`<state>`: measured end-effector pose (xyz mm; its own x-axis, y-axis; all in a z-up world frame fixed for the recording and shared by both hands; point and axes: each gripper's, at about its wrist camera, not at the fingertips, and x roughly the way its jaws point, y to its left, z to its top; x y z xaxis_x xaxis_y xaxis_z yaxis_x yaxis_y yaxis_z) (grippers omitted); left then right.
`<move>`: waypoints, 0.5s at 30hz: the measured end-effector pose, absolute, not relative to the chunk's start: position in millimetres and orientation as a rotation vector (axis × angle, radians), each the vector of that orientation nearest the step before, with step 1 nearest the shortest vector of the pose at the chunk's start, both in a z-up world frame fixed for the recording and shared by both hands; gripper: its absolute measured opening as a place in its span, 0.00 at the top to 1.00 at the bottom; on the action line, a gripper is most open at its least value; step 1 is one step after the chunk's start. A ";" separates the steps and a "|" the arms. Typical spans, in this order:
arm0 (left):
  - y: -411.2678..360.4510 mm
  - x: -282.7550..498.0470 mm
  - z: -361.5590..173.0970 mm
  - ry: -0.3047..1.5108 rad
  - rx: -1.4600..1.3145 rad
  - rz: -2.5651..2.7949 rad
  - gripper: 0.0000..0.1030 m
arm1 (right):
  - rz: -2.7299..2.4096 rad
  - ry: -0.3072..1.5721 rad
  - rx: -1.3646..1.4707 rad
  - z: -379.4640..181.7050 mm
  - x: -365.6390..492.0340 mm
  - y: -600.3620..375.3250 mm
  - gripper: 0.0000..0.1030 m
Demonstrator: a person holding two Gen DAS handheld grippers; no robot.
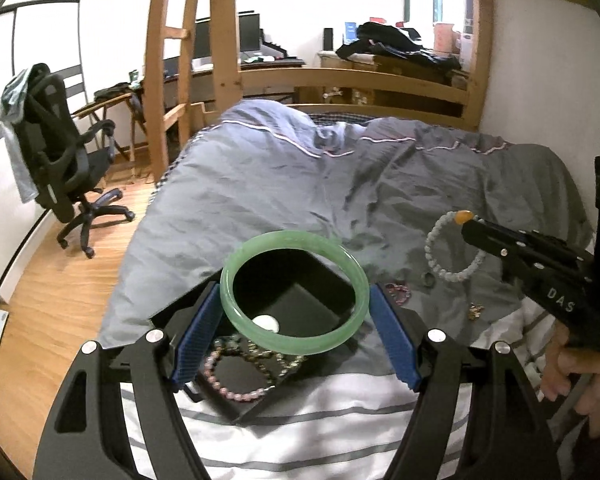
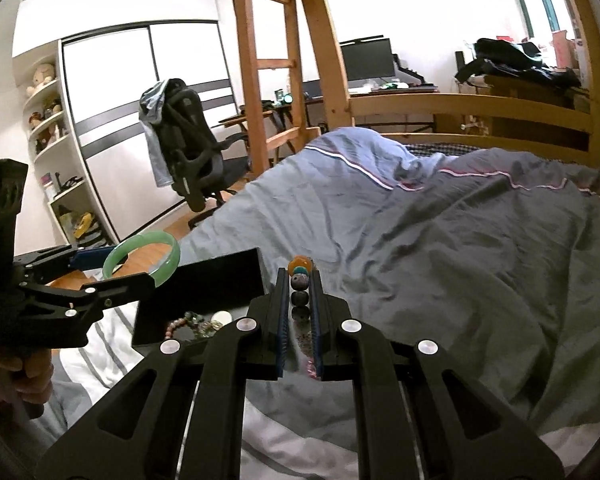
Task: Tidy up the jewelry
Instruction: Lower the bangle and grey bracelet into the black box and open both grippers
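Note:
My left gripper [image 1: 295, 300] is shut on a green jade bangle [image 1: 236, 264], which spans the gap between the blue pads [image 1: 198, 336]. It hangs over an open black jewelry box [image 1: 220, 408] on the bed. Inside the box lie a pink bead bracelet [image 1: 236, 392], another beaded strand and a white round piece [image 1: 266, 323]. My right gripper [image 2: 300, 280] is shut on a bead bracelet [image 2: 300, 276] with an orange bead at the fingertips. In the left wrist view that bracelet's pale loop [image 1: 452, 272] dangles from the right gripper [image 1: 470, 226] to the right of the box.
A small ring [image 1: 428, 280], a pink beaded piece [image 1: 400, 294] and a gold trinket [image 1: 474, 310] lie on the grey duvet [image 1: 300, 184] right of the box. A wooden bunk frame [image 1: 340, 80] and ladder stand beyond the bed. An office chair [image 1: 60, 168] is on the floor to the left.

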<state>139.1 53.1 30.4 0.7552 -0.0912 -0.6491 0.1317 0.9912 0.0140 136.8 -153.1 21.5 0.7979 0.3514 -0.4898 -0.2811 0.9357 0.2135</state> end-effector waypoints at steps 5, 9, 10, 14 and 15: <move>67.4 137.8 29.2 0.708 0.056 -0.085 0.29 | 0.375 0.540 0.131 25.0 142.2 -137.4 0.90; 76.1 137.8 27.2 0.710 0.055 -0.067 0.29 | 0.409 0.536 0.136 26.3 149.0 -122.2 0.90; 78.1 137.8 25.5 0.714 0.054 -0.062 0.29 | 0.425 0.532 0.138 27.3 151.3 -116.2 0.90; 84.8 139.2 19.0 0.736 0.043 -0.059 0.29 | 0.475 0.524 0.137 27.0 156.4 -95.4 0.90; 85.9 139.2 16.7 0.741 0.042 -0.058 0.29 | 0.484 0.525 0.136 26.0 157.4 -90.8 0.90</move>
